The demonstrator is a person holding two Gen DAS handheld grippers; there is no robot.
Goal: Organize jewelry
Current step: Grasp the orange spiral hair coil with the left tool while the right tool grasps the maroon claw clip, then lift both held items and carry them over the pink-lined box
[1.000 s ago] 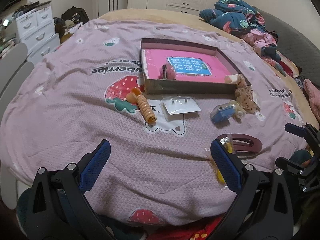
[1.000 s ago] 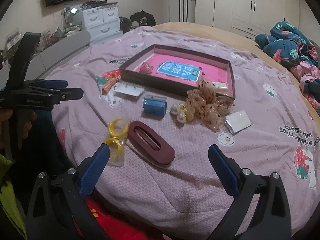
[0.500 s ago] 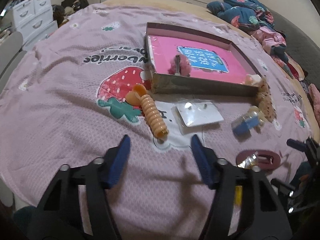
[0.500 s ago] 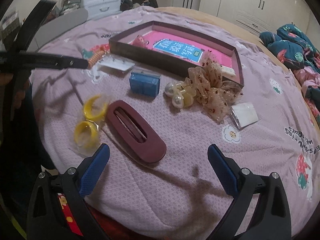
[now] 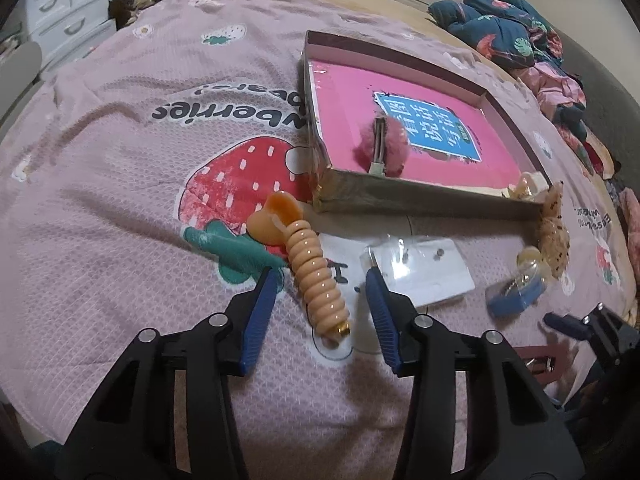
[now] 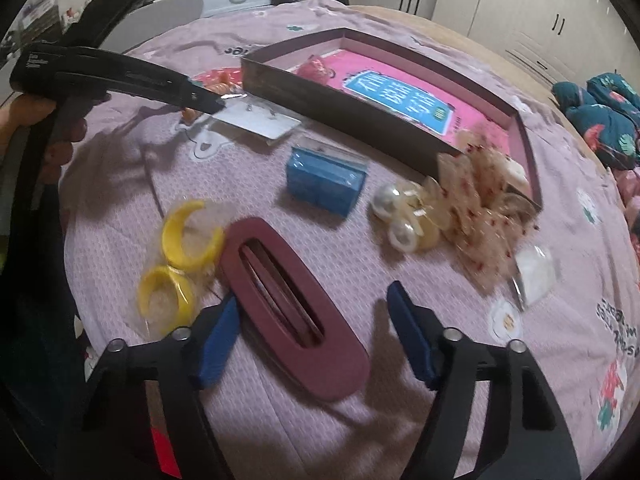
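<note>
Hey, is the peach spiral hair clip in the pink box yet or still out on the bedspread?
Out. The peach spiral hair clip lies on the bedspread outside the box, between the closing left gripper pads, untouched.

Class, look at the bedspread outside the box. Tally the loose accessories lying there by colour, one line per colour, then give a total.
Peach spiral hair clip: 1
Maroon oval hair clip: 1
Yellow hoops, bagged pair: 2
Blue box: 1
White earring card: 1
Pearl clip: 1
Beige scrunchie: 1
Small clear packet: 1
Total: 9
</note>
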